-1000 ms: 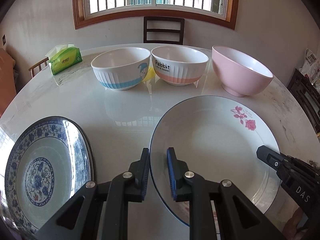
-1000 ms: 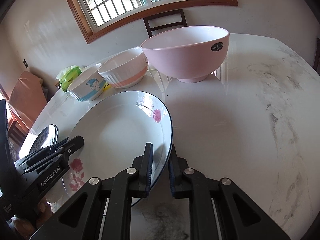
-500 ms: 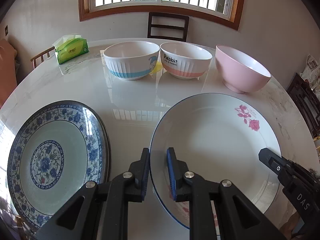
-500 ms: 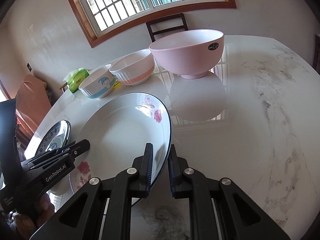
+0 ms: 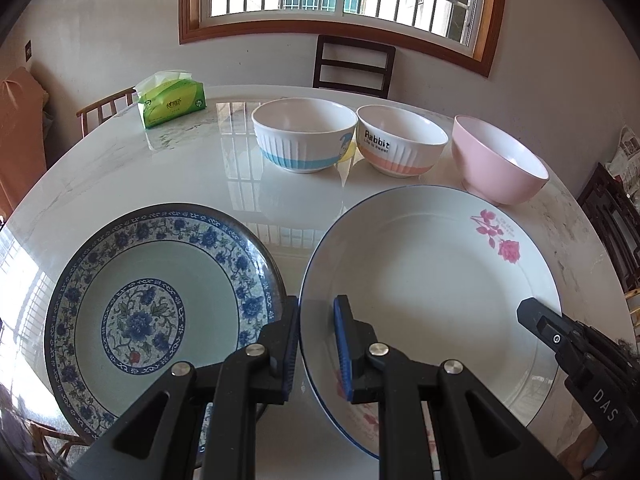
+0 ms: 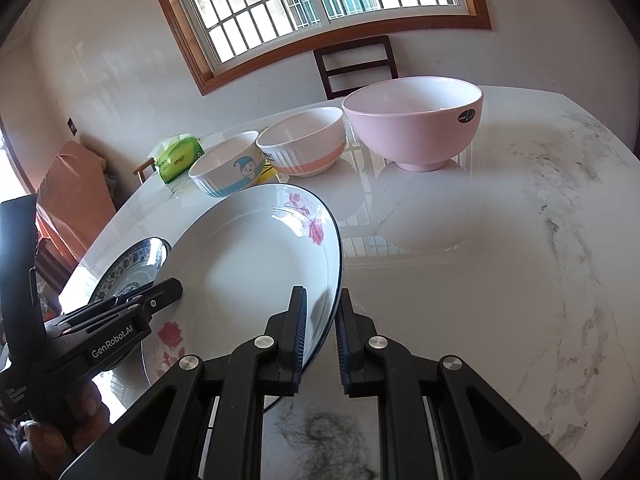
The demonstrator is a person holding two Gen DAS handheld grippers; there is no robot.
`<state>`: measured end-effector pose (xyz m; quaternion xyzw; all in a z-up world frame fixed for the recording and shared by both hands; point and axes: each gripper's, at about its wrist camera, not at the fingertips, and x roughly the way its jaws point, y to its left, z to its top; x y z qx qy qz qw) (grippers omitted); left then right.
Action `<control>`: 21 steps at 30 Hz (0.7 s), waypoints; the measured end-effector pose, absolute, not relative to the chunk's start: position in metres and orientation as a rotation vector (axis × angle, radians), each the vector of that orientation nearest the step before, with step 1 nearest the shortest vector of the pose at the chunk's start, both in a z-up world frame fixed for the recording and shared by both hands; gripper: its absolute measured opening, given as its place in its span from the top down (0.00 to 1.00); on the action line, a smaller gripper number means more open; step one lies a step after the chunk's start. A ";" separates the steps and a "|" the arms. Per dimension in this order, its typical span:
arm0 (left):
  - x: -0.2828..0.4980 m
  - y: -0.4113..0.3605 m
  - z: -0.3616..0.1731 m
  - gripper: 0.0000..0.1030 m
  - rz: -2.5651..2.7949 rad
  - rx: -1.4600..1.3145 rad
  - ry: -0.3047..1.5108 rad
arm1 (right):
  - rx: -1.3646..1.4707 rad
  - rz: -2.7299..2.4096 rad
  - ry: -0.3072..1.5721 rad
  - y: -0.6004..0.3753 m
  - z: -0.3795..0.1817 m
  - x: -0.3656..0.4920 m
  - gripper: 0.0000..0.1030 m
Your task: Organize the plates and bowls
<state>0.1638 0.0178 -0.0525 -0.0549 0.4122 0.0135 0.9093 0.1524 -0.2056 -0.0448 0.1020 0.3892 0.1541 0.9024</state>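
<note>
A white plate with pink roses (image 5: 432,280) is held above the table by both grippers. My left gripper (image 5: 318,344) is shut on its left rim. My right gripper (image 6: 322,334) is shut on its right rim; the plate also shows in the right wrist view (image 6: 256,264). A blue-patterned plate (image 5: 152,312) lies on the table just left of it. Three bowls stand in a row behind: a blue-striped bowl (image 5: 304,134), an orange-striped "Rabbit" bowl (image 5: 400,140) and a larger pink bowl (image 5: 500,160).
A green tissue pack (image 5: 170,100) sits at the table's (image 5: 184,168) far left. A dark wooden chair (image 5: 354,66) stands behind the table under the window. Bare marble lies right of the plate (image 6: 500,260). The table edge is close on the left.
Both grippers have risen and drawn back with the rose plate. The blue-patterned plate now shows fully on the left, and the bowls look farther away.
</note>
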 end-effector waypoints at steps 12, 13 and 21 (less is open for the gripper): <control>0.146 0.069 -0.037 0.83 0.102 -0.159 0.823 | 0.139 0.386 0.802 -0.158 -0.031 0.154 0.87; 0.146 0.074 -0.037 0.83 0.111 -0.161 0.823 | 0.132 0.393 0.804 -0.152 -0.030 0.154 0.87; 0.143 0.113 -0.037 0.83 0.167 -0.213 0.833 | 0.092 0.450 0.810 -0.114 -0.026 0.160 0.87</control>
